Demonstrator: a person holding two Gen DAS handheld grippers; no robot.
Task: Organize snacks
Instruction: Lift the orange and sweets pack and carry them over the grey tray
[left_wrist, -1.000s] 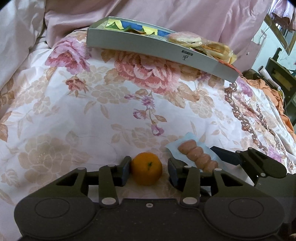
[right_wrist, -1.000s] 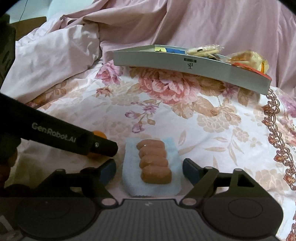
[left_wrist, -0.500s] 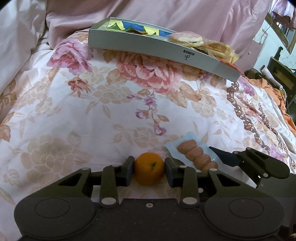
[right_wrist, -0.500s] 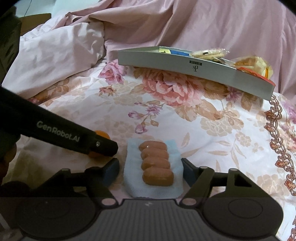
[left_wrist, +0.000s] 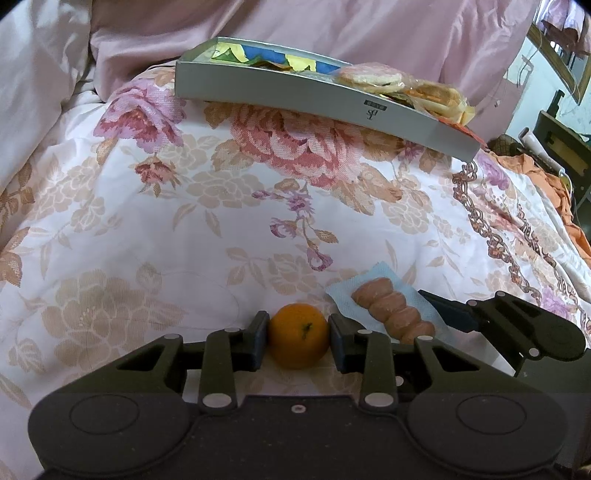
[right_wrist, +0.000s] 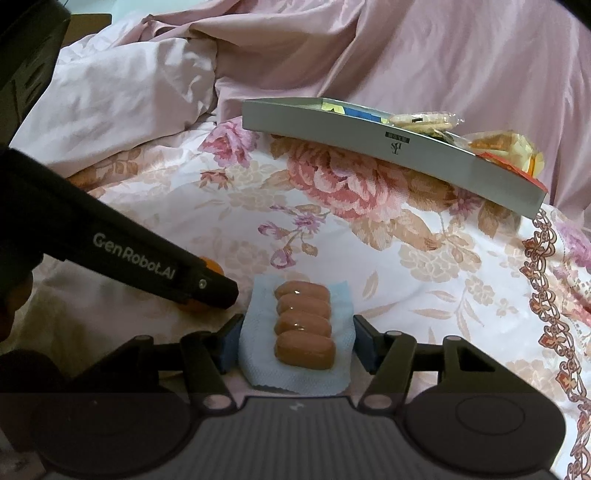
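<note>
Down on the bed, over the floral bedspread (left_wrist: 155, 236), the left gripper (left_wrist: 298, 338) has its jaws drawn in tight on the small orange (left_wrist: 298, 335), one pad pressed against each flank of the fruit, which sits squarely between them and still rests on the cloth; those jaws have just been closing onto it. Just to its right lies the pack of little sausages (left_wrist: 393, 312) on its pale blue wrapper, and the right gripper (right_wrist: 293, 345) straddles it: in the right wrist view the four sausages (right_wrist: 303, 325) lie stacked in a row dead centre between the jaws. These jaws have just been closing too, and the blue pads now stand at the wrapper's crinkled edges, the left pad touching the paper; whether the right one presses on it I cannot tell. From that same view the left gripper's dark arm, lettered GenRobot.AI, crosses the lower left corner, with only a sliver of orange (right_wrist: 213, 266) peeking above it. At the far end of the bedspread, well apart from both grippers, the grey tray (left_wrist: 332, 107) sits tilted against the pink bedding (right_wrist: 406, 55), already carrying wrapped biscuits (left_wrist: 371, 75) and bright packets (left_wrist: 258, 55).
</note>
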